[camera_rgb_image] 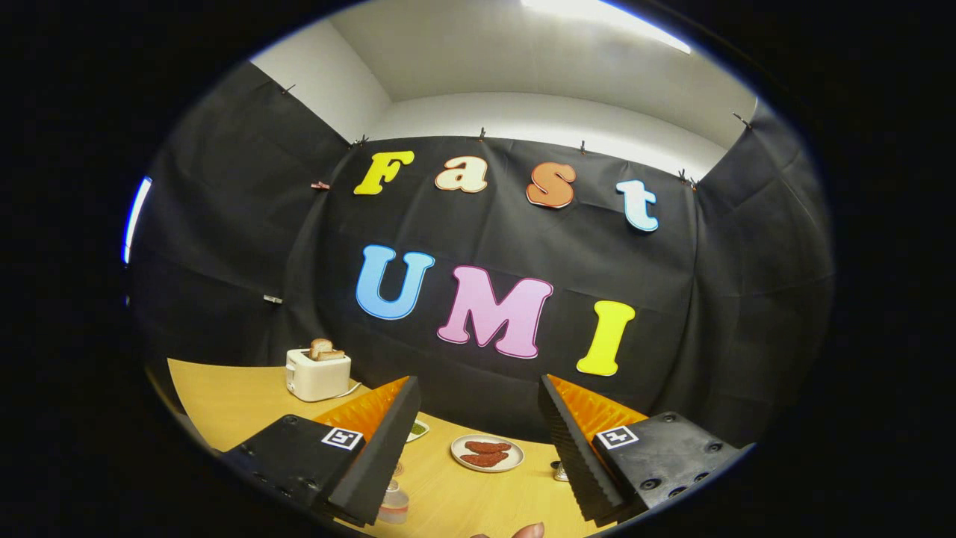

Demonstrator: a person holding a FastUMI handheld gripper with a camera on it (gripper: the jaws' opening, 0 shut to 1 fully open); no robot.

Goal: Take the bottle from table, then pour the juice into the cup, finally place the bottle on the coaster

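Claw (478, 418) spread wide, gripping nothing, above table (239, 396); bottle (393, 504) beneath left finger, plate (487, 453) beyond bottle.

The wooden table (224, 396) carries a toaster (317, 376), a plate (487, 453) and a bottle (393, 504).

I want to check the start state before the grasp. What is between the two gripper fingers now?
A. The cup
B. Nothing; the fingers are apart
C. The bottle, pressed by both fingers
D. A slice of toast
B: the gripper is open, its fingers hold nothing, and the bottle stands below beside one finger.
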